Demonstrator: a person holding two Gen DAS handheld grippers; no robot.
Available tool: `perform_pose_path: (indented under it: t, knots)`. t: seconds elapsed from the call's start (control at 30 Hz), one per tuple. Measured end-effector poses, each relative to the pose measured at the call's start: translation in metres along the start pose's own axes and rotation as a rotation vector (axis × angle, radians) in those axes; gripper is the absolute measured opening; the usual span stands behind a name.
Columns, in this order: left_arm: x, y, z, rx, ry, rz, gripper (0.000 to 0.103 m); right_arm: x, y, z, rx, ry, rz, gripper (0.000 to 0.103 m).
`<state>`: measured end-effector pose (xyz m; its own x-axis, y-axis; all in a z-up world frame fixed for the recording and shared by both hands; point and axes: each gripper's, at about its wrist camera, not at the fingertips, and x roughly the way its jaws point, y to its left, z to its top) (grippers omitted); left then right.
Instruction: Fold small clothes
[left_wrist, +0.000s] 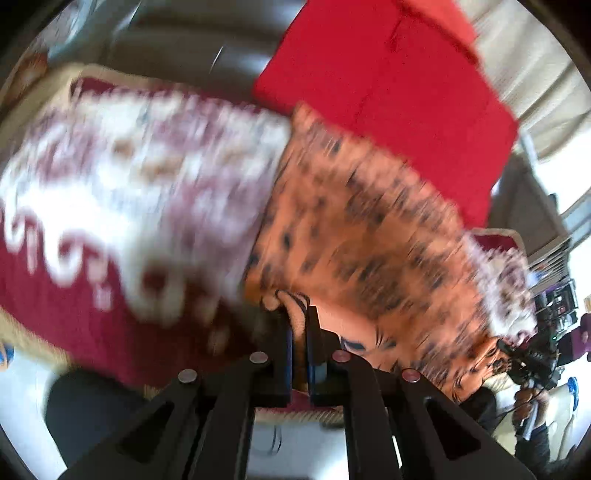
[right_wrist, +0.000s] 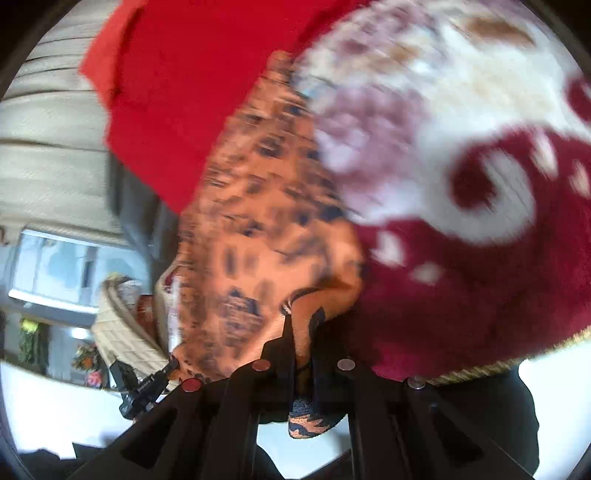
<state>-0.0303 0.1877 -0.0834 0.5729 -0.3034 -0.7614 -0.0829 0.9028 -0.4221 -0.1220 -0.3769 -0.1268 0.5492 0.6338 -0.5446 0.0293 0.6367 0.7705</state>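
The orange cloth garment with dark leopard-like spots (left_wrist: 354, 229) is the piece being folded, and it lies stretched between the two grippers over a large plush rug in dark red with cream scrollwork (left_wrist: 92, 206). Beyond it sits a plain bright red cloth, flat and roughly rectangular (left_wrist: 388, 96), whose near edge the orange garment overlaps; whether it is another garment I cannot tell. Both views are smeared by motion, so fine seams and hems are unreadable.

The left gripper (left_wrist: 299, 325) has its jaws closed on one near corner of the garment, a fold of orange fabric pinched between them. The right gripper (right_wrist: 299, 332) likewise has its jaws clamped on the other near corner, with a dark-patterned scrap of the same fabric hanging out below them.

From either pair of jaws the garment runs away forward, toward the red cloth, and the held edge spans from one gripper to the other. The far edge looks to rest on the rug and red cloth. A fold would likely carry this near edge forward over the far one, both hands equally placed for it.
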Motion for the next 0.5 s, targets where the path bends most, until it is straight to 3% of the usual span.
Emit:
perform_pose_path:
  t: [0.1, 0.17, 0.3, 0.37, 0.4, 0.43, 0.47, 0.5]
  knots:
    - [-0.004, -0.022, 0.057, 0.044, -0.107, -0.037, 0.006, -0.011, 0.03, 0.029, -0.05, -0.057, 0.094, 0.007]
    - [0.004, -0.034, 0.101, 0.07, -0.179, -0.049, 0.006, -0.015, 0.054, 0.066, -0.082, -0.108, 0.167, 0.007]
    - [0.063, -0.044, 0.177, 0.034, -0.234, -0.001, 0.008, 0.001, 0.097, 0.155, -0.116, -0.226, 0.246, 0.011]
    - [0.114, -0.043, 0.204, 0.049, -0.203, 0.042, 0.029, 0.022, 0.096, 0.204, -0.077, -0.279, 0.249, 0.012]
    - [0.133, -0.041, 0.209, 0.038, -0.183, 0.08, 0.056, 0.035, 0.091, 0.223, -0.062, -0.292, 0.229, 0.031]
    - [0.15, -0.037, 0.212, 0.043, -0.16, 0.118, 0.068, 0.056, 0.08, 0.244, -0.036, -0.293, 0.186, 0.046]
    - [0.166, -0.031, 0.212, 0.047, -0.125, 0.166, 0.068, 0.071, 0.066, 0.255, 0.012, -0.282, 0.121, 0.069]
    - [0.176, -0.021, 0.207, 0.037, -0.095, 0.227, 0.068, 0.082, 0.058, 0.259, 0.051, -0.277, 0.064, 0.069]
